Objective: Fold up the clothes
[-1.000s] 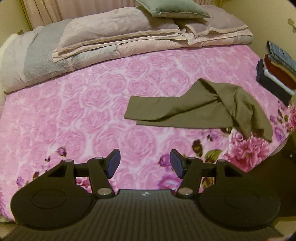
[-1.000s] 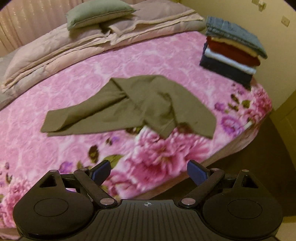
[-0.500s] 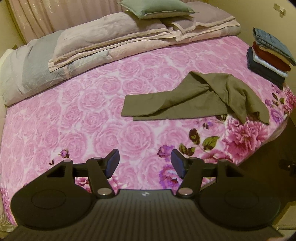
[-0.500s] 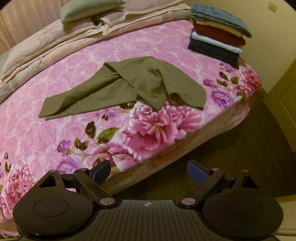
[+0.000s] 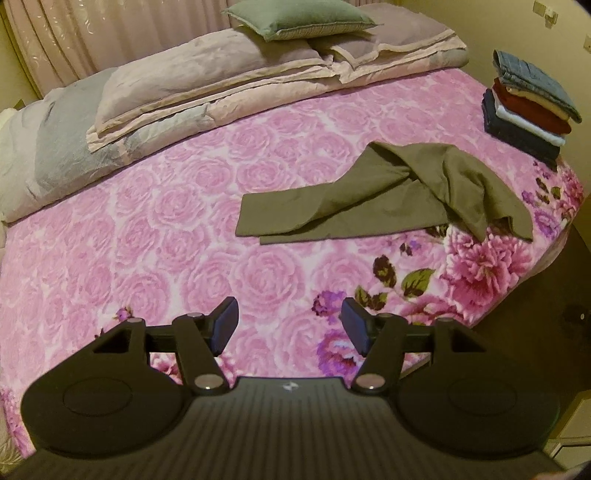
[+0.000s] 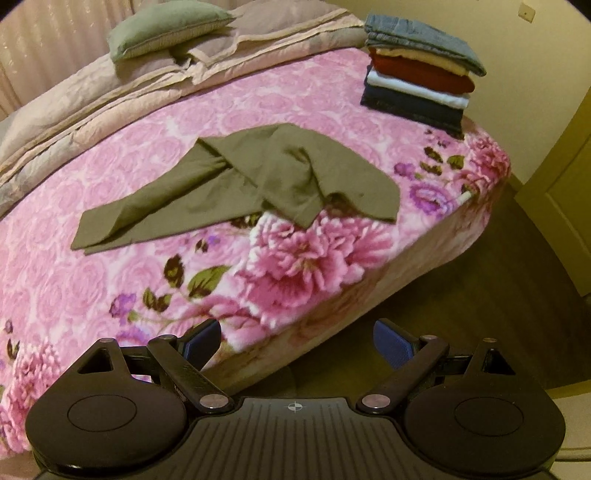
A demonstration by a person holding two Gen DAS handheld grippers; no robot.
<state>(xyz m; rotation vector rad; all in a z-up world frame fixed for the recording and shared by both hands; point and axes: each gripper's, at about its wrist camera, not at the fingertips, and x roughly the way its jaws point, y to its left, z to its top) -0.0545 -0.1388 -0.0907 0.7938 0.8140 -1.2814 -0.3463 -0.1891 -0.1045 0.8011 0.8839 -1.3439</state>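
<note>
Olive-green garment: one item, unfolded and rumpled, lying flat on the bed toward its right-hand edge. One long end stretches left; the other end is bunched and doubled over itself near the large printed flower.

Bed cover: pink rose-pattern blanket, darker blooms and leaves along the near edge.

Stack of folded clothes: at the far right of the bed, apart from the garment. Layers top to bottom: denim, cream, dark red, white, navy.

Folded quilt: along the head of the bed, with a green pillow on top.

Left gripper: released, jaws spread, nothing between them; held above the near part of the bed, well short of the garment.

Right gripper: released, jaws spread wide, empty; positioned off the bed's edge over the dark wooden floor.
</note>
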